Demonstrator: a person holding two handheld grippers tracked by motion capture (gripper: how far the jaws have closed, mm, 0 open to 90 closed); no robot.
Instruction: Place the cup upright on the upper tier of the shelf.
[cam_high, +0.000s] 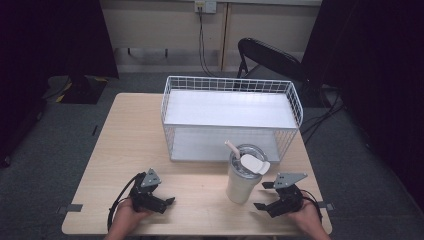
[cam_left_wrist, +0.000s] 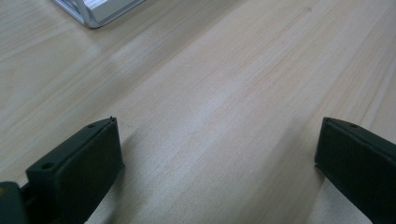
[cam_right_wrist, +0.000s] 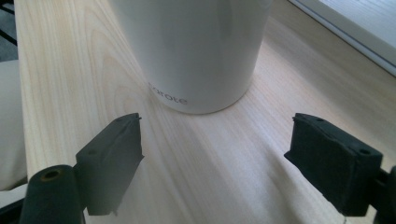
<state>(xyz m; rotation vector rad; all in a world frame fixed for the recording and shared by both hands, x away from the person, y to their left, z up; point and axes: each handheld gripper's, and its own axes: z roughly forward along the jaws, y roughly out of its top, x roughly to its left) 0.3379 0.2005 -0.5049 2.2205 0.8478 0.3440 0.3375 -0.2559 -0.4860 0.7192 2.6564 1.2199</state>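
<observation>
Tumbler (cam_high: 244, 176) blocks wire basket (cam_high: 231, 117) front right; open tabletop (cam_high: 135, 145) left.

In the right gripper view the white tumbler (cam_right_wrist: 196, 51) was cut off by the top edge — its lid and straw lay out of frame, and the small grey lettering low on its wall was too blurred to read in full. In the left gripper view only a corner of the wire basket (cam_left_wrist: 100, 11) entered at the top edge. From the high view, the person's forearms were cropped by the bottom edge — the left hand (cam_high: 131, 214) sat partly behind its gripper.
</observation>
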